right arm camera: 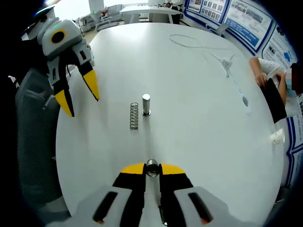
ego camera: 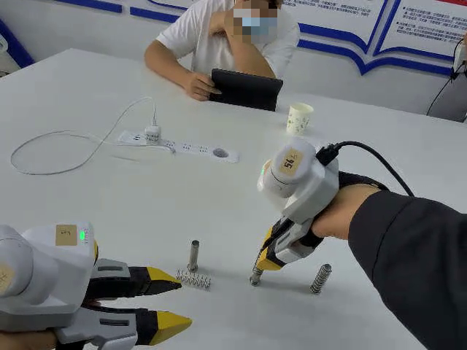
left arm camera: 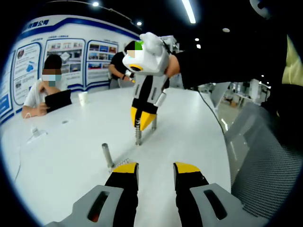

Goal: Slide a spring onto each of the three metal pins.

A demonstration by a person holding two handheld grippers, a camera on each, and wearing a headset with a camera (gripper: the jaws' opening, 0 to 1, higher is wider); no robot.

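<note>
Right hand-held gripper point(ego camera: 261, 264) closed on pin point(ego camera: 256, 276) | 3 pins point(ego camera: 193, 255) | springs point(ego camera: 194, 279) probably 3

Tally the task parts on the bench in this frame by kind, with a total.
Metal pins: 3 (bare pin, pin under the right tool, sprung pin).
Springs: 3 (loose spring lying flat, fitted spring on the sprung pin, held spring apparently in the right tool).
Total: 6
</note>
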